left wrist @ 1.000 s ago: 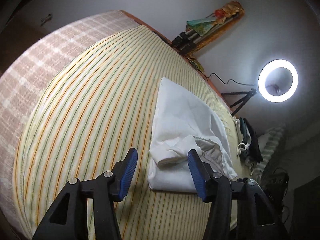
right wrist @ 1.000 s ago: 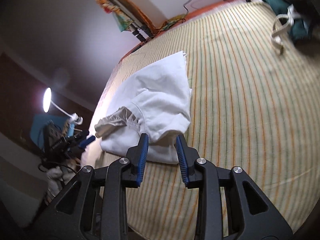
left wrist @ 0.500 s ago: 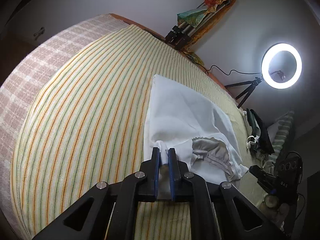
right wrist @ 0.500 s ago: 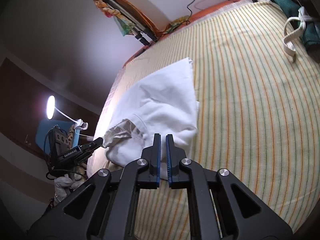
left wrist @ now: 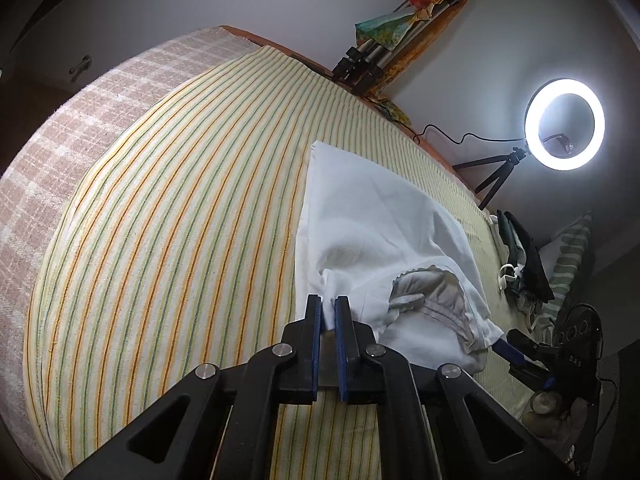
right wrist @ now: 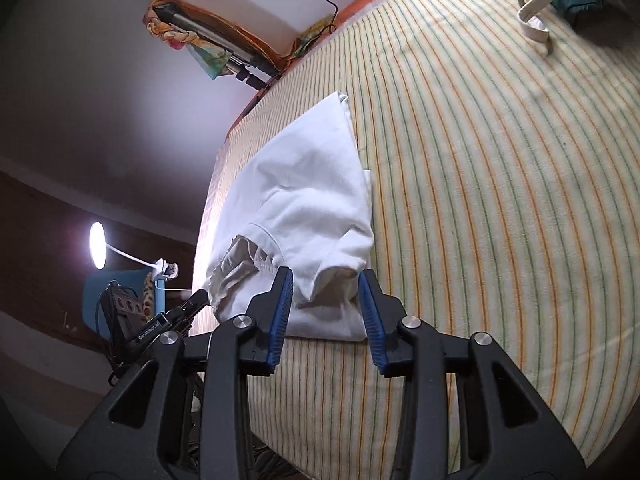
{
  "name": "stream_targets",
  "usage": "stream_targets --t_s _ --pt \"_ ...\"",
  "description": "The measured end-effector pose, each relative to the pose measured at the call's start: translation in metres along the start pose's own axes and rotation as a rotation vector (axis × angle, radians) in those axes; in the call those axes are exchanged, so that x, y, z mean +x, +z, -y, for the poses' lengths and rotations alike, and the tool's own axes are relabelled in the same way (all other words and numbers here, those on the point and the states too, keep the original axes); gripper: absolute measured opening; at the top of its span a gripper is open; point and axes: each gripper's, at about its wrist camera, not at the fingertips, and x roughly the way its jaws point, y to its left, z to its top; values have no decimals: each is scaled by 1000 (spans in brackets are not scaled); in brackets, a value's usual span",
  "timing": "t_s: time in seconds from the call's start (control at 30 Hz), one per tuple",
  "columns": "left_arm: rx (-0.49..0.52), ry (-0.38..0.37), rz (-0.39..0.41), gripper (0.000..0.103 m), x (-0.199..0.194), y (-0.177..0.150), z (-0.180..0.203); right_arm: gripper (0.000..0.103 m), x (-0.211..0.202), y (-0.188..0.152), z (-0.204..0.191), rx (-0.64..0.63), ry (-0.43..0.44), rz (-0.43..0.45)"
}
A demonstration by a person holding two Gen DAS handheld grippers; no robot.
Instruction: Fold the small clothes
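White cotton garment [left wrist: 372,236], partly folded, lay on the yellow striped bedsheet [left wrist: 168,216], right of centre in the left wrist view, its gathered grey-lined opening toward lower right. Left hand-held gripper [left wrist: 328,316] at lower centre was clamped tight on a bunched fold at the garment's near edge, cloth pinched between the blue pads. Right hand-held gripper [right wrist: 326,308], lower centre of its view, had jaws just opening, standing apart astride the garment's near corner, pads not pressing it. Glowing ring light [left wrist: 565,123] stood at upper right.

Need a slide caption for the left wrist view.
Left hand-held gripper shut on a bunched edge of the white garment on the striped bedsheet.
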Motion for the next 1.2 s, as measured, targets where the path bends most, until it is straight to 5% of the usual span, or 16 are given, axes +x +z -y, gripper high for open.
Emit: stream_targets --t_s 0.13,0.27,0.53,0.73,0.9,1.0,1.2 --pt "15 12 -3 3 3 -1 2 33 11 0 -9 -51 -30 -14" --pt "19 15 -8 3 4 -2 1 8 17 0 -22 -123 -68 -18" --pt "30 -35 1 2 -19 -2 3 6 -24 -3 -21 12 145 17" --pt "4 19 -68 2 -1 -15 -16 5 -3 -16 11 87 37 -64" --pt "6 -33 -31 2 -22 -10 -10 4 -18 -14 6 83 92 -41" --pt "31 8 -37 2 -20 -11 -11 3 -22 -15 3 71 99 -37" --pt "79 86 -67 3 -10 -24 -15 3 -4 -25 18 59 -41 -97"
